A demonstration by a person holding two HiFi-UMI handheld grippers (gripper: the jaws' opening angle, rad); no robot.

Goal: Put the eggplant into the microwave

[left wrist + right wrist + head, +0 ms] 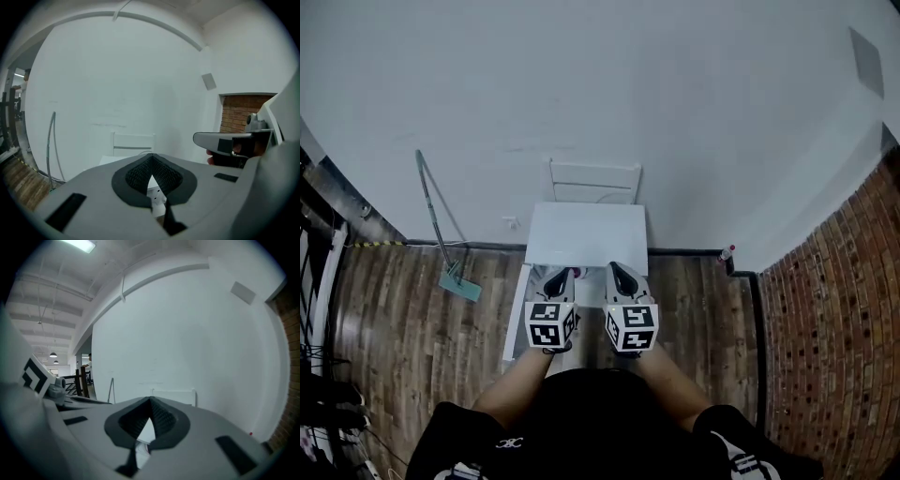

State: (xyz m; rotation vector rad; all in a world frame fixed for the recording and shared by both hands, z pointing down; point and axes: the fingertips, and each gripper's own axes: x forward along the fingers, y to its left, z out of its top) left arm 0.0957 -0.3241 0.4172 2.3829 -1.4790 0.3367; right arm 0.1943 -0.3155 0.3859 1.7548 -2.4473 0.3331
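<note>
I see neither an eggplant nor a microwave in any view. In the head view my left gripper and right gripper are held side by side in front of the person's body, over the near edge of a white table. Both point toward the white wall. In the left gripper view the left gripper has its jaw tips meeting, with nothing between them. In the right gripper view the right gripper is likewise shut and empty. The right gripper's body shows at the right of the left gripper view.
A white slatted frame stands against the wall behind the table. A mop leans on the wall at the left. A small bottle sits on the wooden floor by the brick wall at the right. Dark railings line the far left.
</note>
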